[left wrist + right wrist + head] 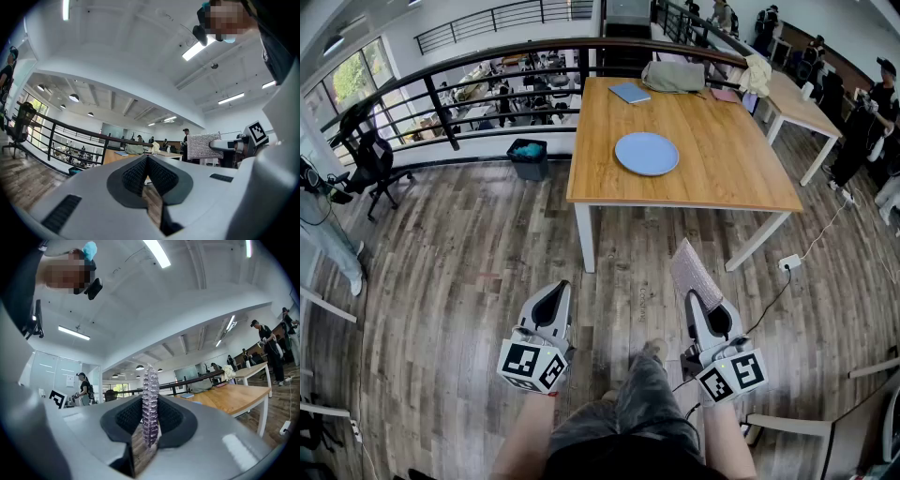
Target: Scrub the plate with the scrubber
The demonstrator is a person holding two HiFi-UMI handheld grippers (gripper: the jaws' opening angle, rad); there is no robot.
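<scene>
A round light-blue plate point(647, 153) lies on the wooden table point(722, 178) well ahead of me. My right gripper point(698, 292) is shut on a flat, knobbly grey scrubber point(694, 273), which stands edge-on between the jaws in the right gripper view point(150, 408). My left gripper point(555, 298) is shut with nothing in it; its pads point(136, 176) meet in the left gripper view. Both grippers hang over the wood floor, short of the table. From the left gripper view the scrubber point(202, 145) shows at the right.
A cloth bag point(673, 75), a blue notebook point(629, 92) and a pink item lie at the table's far end. A black railing point(487, 89) runs behind, with a bin point(528, 157) by it. A power strip point(788, 263) and cable lie on the floor at right. People stand far right.
</scene>
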